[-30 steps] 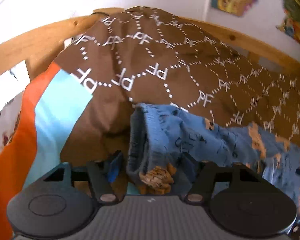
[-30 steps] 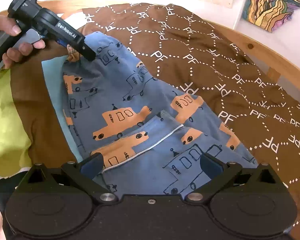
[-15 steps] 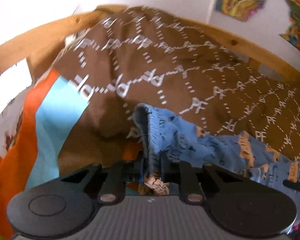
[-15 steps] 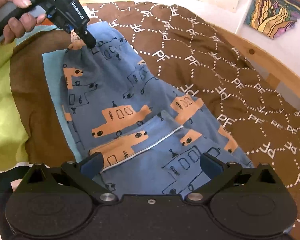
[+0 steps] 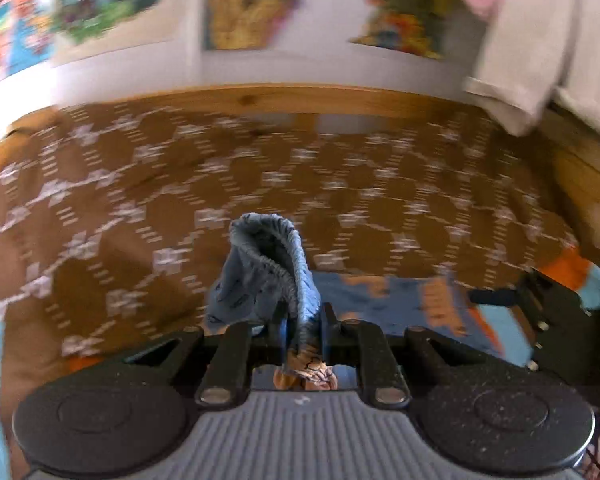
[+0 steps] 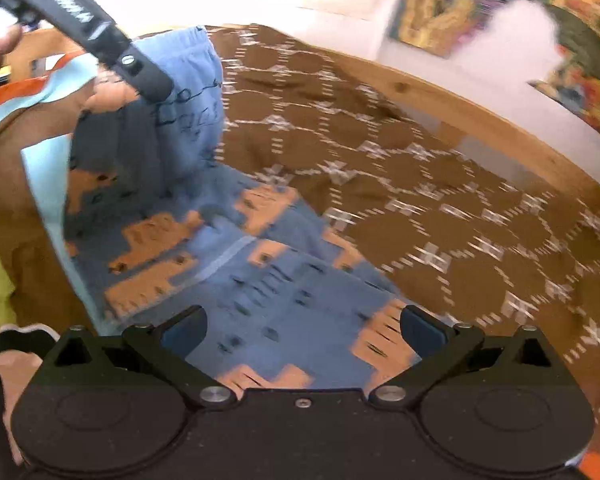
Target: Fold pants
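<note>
Here the left gripper (image 5: pixel 302 326) was clenched on the elastic waistband of the blue pants (image 6: pixel 260 280), and the gathered cloth stood up in a bunch between its two fingers. In the right wrist view this same gripper (image 6: pixel 156 90) came in from the upper left, and it held one corner of the pants lifted above the rest. The other part of the pants lay flat on the brown bedspread (image 6: pixel 420 208) with the white hexagon pattern, on a bed with a wooden frame (image 5: pixel 260 100). The right gripper (image 6: pixel 302 332) was released, with its fingers wide apart over the near end of the pants; it seemed not to touch the cloth, but the picture was blurred there. Coloured pictures (image 5: pixel 240 4) hung on the white wall behind the bed.
</note>
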`<action>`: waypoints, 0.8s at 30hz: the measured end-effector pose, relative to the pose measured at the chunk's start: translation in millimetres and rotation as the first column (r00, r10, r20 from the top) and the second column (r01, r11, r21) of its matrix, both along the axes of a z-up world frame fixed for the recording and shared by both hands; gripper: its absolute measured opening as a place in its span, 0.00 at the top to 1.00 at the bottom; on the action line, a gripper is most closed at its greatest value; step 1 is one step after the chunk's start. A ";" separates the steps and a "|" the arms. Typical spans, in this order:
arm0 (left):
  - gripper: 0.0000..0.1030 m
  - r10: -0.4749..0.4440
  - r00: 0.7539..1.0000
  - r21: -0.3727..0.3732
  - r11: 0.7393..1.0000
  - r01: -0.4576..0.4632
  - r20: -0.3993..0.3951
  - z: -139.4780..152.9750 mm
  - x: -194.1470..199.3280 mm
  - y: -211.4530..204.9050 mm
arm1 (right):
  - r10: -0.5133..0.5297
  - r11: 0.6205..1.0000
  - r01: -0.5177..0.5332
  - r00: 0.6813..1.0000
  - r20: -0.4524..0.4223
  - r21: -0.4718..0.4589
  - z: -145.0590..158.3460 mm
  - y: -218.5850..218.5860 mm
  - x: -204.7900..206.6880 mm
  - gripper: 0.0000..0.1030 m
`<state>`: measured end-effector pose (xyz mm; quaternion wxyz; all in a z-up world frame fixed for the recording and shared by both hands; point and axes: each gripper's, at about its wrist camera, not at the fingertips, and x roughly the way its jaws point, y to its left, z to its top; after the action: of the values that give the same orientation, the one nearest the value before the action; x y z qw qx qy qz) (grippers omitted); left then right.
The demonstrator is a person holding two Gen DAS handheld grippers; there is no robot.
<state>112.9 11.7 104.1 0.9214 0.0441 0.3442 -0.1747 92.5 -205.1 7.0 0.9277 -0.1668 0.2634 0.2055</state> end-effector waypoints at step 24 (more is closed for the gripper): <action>0.27 -0.325 0.941 0.111 0.936 0.335 -0.095 -82.5 -20.1 -101.9 | -0.323 0.940 0.329 0.943 -0.075 0.087 -4.1 -103.6 -13.0 0.01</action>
<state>92.8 -90.2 21.6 0.8608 0.1526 0.3768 -0.3063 79.6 -308.6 2.9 0.9476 -0.0688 0.3047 0.0667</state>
